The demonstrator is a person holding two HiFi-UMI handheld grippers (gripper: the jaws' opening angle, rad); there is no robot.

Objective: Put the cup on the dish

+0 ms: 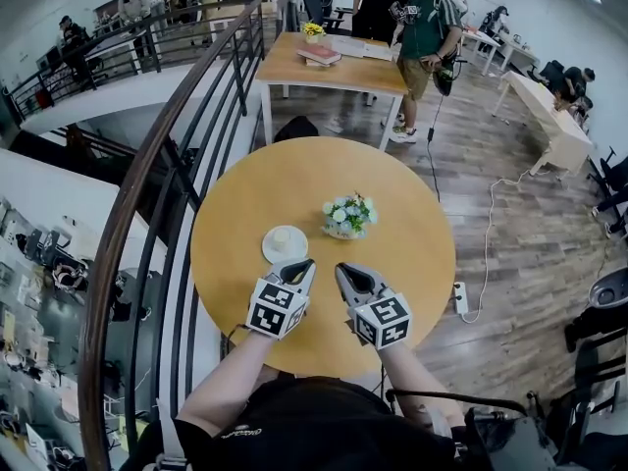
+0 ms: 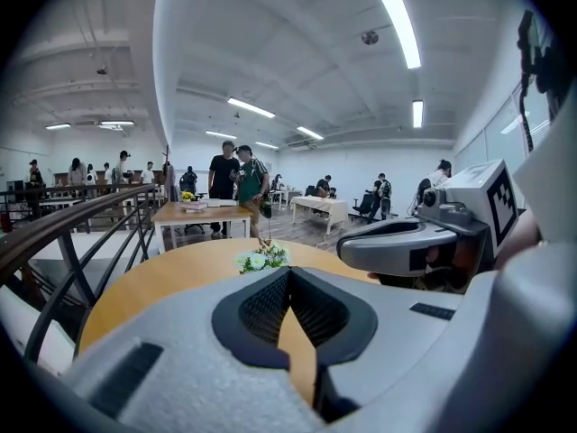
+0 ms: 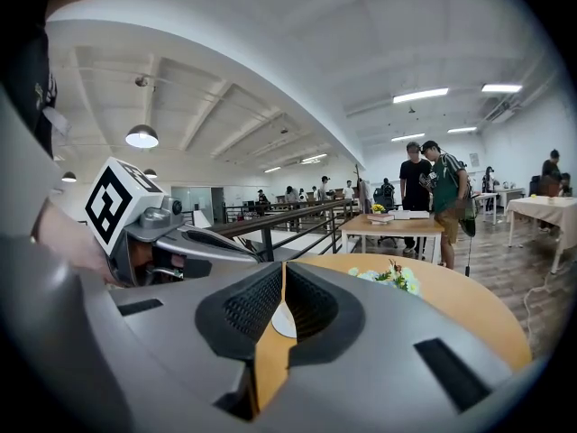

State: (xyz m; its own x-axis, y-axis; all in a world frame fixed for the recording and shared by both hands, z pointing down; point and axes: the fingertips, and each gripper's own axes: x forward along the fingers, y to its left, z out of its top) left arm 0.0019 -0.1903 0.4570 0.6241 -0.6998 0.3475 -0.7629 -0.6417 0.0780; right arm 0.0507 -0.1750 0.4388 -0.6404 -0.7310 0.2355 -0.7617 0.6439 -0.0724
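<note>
A cream cup [image 1: 286,239] stands on a white dish [image 1: 270,254] on the round wooden table [image 1: 235,204], left of its middle. Both grippers hover over the table's near part, just short of the dish. My left gripper [image 1: 304,264] is shut and empty, its tip close to the dish's near right edge. My right gripper [image 1: 342,270] is shut and empty beside it. In the left gripper view the jaws of the left gripper [image 2: 290,274] meet with nothing between them. In the right gripper view a sliver of the dish [image 3: 283,319] shows past the shut right gripper [image 3: 283,267].
A small pot of white flowers [image 1: 348,216] stands right of the dish, near the table's middle. A dark railing [image 1: 167,155] curves along the table's left. Beyond are a rectangular table [image 1: 334,67] with books and standing people [image 1: 422,37]. A cable and power strip [image 1: 461,297] lie on the floor at right.
</note>
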